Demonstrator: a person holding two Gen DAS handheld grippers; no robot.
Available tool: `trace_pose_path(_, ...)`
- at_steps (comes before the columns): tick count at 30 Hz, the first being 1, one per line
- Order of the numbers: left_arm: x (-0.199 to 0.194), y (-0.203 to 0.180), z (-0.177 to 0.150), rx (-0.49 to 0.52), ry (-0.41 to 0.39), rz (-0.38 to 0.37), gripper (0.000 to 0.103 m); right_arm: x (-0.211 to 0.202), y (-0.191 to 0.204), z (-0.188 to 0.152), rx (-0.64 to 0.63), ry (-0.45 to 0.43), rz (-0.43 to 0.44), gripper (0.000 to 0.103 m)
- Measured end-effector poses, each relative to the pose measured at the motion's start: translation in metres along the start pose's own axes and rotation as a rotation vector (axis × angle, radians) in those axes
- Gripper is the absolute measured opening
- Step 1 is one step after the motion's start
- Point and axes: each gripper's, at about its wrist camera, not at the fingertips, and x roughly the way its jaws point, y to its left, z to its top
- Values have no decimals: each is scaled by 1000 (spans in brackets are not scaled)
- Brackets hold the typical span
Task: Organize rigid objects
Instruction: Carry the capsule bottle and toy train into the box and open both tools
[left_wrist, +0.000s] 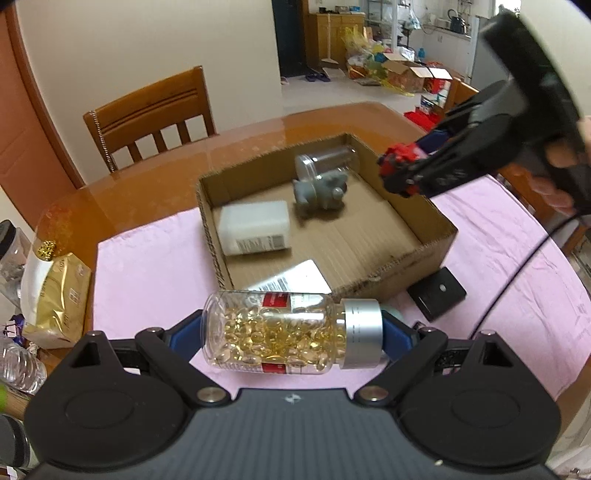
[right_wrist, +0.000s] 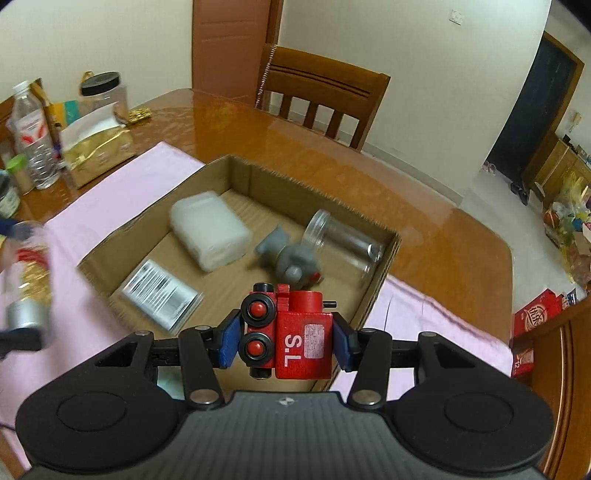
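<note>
The capsule bottle (left_wrist: 280, 330), a clear container filled with golden capsules and fitted with a silver cap (left_wrist: 360, 334), lies crosswise between the blue pads of the left hand-held gripper (left_wrist: 291, 334). One pad bears on the bottle base, the other on the cap; the jaws stand wide and grip the bottle end to end. The bottle is held above the pink cloth (left_wrist: 147, 273), just short of the near wall of the cardboard box (left_wrist: 417, 258).

The red toy locomotive (right_wrist: 291, 332), marked "S.L" and carrying black wheels with red hubs, is clamped between the blue pads of the right hand-held gripper (right_wrist: 288, 338). The jaws stand narrow, pressed on both sides of the toy. In the left wrist view this gripper holds the toy above the right wall of the box.

Inside the box lie:
- a white rectangular container (right_wrist: 210, 229) near the left wall;
- a grey toy animal (right_wrist: 291, 258) at the centre;
- a clear cylindrical jar (right_wrist: 343, 242) on its side, at the far corner, just beside the grey toy;
- a printed label (right_wrist: 159, 293) on the box floor.

The box rests on the pink cloth, which covers part of the wooden worktop (right_wrist: 424, 206). A black square block (left_wrist: 437, 293) lies on the cloth beside the box corner. A wooden chair (right_wrist: 321, 103) stands at the far edge of the worktop.
</note>
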Motion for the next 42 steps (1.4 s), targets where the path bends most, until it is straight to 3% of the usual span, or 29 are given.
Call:
trace_pose_path(1,1,1,2,-5,-2,4,94,8,-3,6,4,1,-2,56)
trace_pose_path(3,3,3,5,-10,-5,9,94,18,-7,10,1,6,-7,69)
trace_pose_path(5,6,4,8,-9,-6,13,94,20,-7,10,-11,-8,-56,94)
trace_pose_path(8,11,5,14,-4,-10,12,94,10,-9,1,24,-27,-47,103)
trace_pose_path(18,37,-11,45,49,-31,-33,94,-35,-10,-39,189,-24,-78,103)
trace_pose_path(22,52,-21,56,76,-31,-50,94,-45,-9,-59,263,21,-135,103)
trace_pose_path(32,81,-43,81,106,-49,-67,95,-59,-2,-115,418,104,-161,103)
trace_pose_path(37,77,-46,86,93,-104,-61,100,-65,-4,-128,460,99,-188,103)
trace_pose_path(42,69,-43,81,71,-103,-65,101,-66,-2,-133,475,97,-194,103)
